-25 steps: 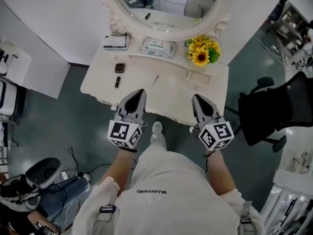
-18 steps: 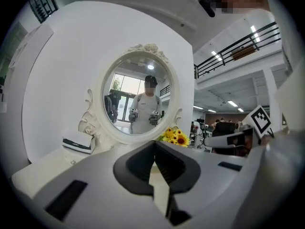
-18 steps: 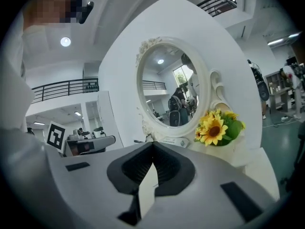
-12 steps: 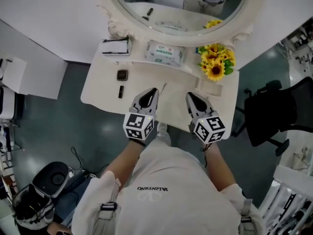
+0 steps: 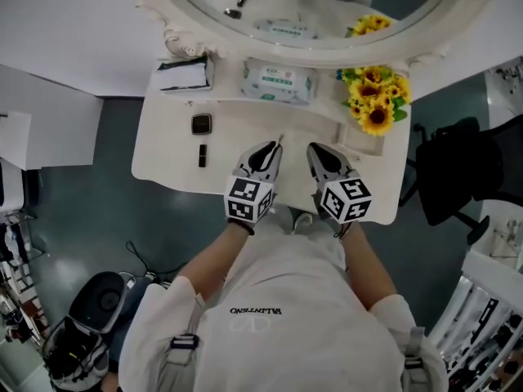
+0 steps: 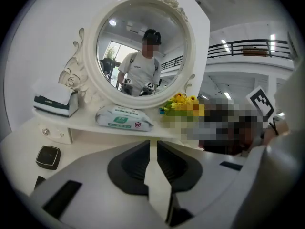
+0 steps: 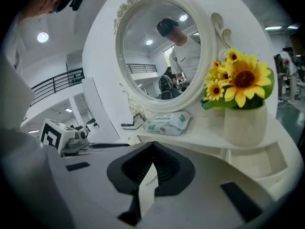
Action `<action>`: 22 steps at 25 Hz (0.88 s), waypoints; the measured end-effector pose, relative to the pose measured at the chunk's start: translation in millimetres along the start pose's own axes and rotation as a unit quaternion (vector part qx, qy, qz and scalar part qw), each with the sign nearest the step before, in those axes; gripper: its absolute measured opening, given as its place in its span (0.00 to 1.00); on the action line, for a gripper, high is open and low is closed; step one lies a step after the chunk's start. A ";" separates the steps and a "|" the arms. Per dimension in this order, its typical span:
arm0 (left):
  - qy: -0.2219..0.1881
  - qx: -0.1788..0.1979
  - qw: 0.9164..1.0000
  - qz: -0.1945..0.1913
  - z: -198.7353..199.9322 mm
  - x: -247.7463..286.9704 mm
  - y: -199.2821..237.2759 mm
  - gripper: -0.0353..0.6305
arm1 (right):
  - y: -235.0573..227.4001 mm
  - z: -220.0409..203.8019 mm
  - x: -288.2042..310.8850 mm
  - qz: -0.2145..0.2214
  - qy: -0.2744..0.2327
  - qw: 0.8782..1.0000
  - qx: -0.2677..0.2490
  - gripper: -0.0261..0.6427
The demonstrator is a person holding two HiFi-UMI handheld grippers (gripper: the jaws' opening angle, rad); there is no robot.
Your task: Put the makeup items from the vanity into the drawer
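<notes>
A: So, where do the grippers sit?

B: Side by side at the centre of the head view, over the front edge of the vanity (image 5: 163,158), both pointing up-frame toward the mirror (image 5: 204,35). The left gripper (image 5: 274,147) has just been opening its jaws. Its own view shows a slim gap between them with nothing inside.

A: And the right gripper (image 5: 317,148)?

B: Clenched. In its own view the tips meet, and it holds nothing.

A: Where are the makeup items?

B: On the left part of the tabletop, well apart from both grippers. A dark square compact (image 5: 201,123) lies there, with a small black tube (image 5: 202,155) just below it in the frame. A thin pale stick (image 5: 280,140) lies just beyond the left gripper's tips. I can't tell what it is.

A: Anything on the shelf under the mirror?

B: A tissue box (image 5: 184,73) at upper left, a wipes pack (image 5: 279,81) in the middle and sunflowers (image 5: 374,104) at right. The compact also shows at the lower left of the left gripper view.
</notes>
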State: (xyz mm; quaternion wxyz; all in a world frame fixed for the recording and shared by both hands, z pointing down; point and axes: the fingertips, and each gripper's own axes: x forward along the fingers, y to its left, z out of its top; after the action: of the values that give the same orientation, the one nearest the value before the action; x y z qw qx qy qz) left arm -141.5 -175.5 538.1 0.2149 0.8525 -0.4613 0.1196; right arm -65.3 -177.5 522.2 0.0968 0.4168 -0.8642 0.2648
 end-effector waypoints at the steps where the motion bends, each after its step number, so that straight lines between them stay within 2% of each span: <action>1: 0.006 -0.001 1.000 0.000 -3.7 4.2 2.0 0.10 | -3.2 -4.8 5.2 -0.003 0.005 1.000 0.003 0.06; 6: 0.044 -0.016 0.999 0.010 -23.4 22.3 11.3 0.14 | -15.0 -29.8 29.2 -0.016 0.036 0.999 0.031 0.06; 11: 0.073 -0.021 0.997 0.023 -37.1 39.3 17.2 0.22 | -23.4 -44.3 51.0 -0.009 0.060 0.998 0.033 0.06; 15: 0.099 -0.024 0.994 0.035 -53.0 49.6 18.9 0.24 | -28.9 -54.5 64.9 -0.005 0.082 0.996 0.027 0.06; 19: 0.118 -0.030 0.991 0.049 -66.4 60.6 25.3 0.31 | -32.5 -63.3 68.9 0.005 0.096 0.995 0.034 0.06; 22: 0.132 -0.029 0.989 0.058 -74.4 66.3 28.1 0.31 | -37.7 -71.9 70.4 0.006 0.109 0.993 0.039 0.06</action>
State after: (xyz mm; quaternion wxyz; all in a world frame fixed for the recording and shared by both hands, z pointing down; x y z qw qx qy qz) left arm -129.3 -202.3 637.4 0.2916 0.7942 -0.4808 0.2301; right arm -84.6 -205.3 624.2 0.1724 0.3838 -0.8399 0.3428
